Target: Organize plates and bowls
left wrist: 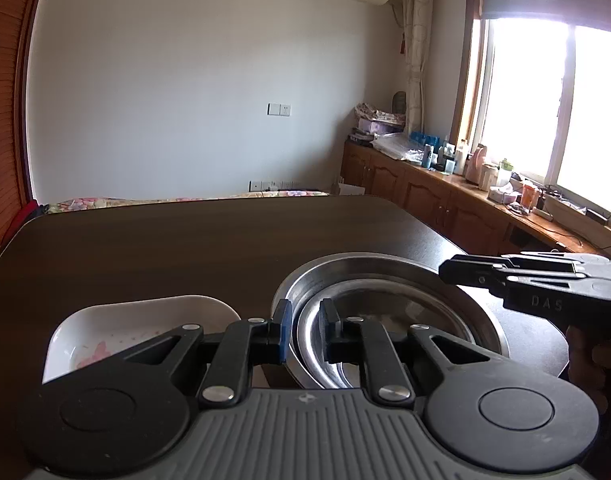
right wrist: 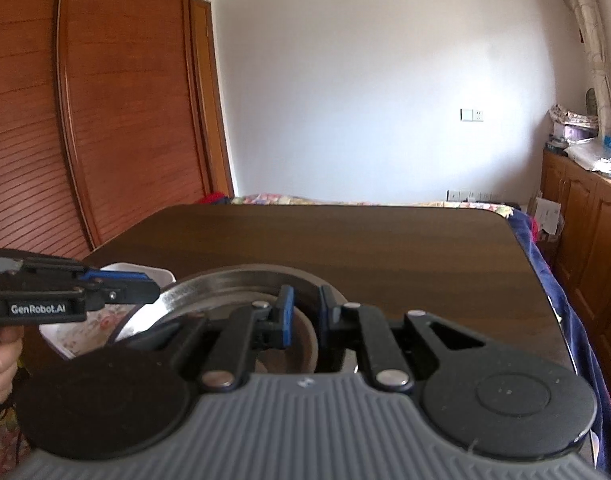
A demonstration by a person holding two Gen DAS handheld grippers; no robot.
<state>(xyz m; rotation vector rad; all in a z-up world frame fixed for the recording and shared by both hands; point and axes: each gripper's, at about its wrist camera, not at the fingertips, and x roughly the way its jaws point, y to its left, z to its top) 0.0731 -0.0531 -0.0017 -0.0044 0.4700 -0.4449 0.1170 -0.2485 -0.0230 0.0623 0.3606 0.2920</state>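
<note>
A wide steel plate (left wrist: 369, 266) (right wrist: 225, 276) rests on the dark table (left wrist: 185, 240), with a smaller bowl (left wrist: 389, 306) (right wrist: 305, 344) nested inside it. My left gripper (left wrist: 306, 330) (right wrist: 156, 292) straddles the plate's near-left rim. Its jaws stand a little apart, so it is open with the rim between them. Across the plate, my right gripper (right wrist: 306, 314) (left wrist: 444, 274) is shut on the opposite rim. A white square dish (left wrist: 145, 320) (right wrist: 89, 332) with a pink flower print sits just left of the plate, touched by neither gripper.
The table (right wrist: 385, 248) stretches bare to its rounded far edge. Behind it lies a bed with a floral cover (left wrist: 145, 201). A wooden sideboard (left wrist: 445, 196) crowded with bottles runs under the window on the right. Slatted wooden doors (right wrist: 105, 120) stand at left.
</note>
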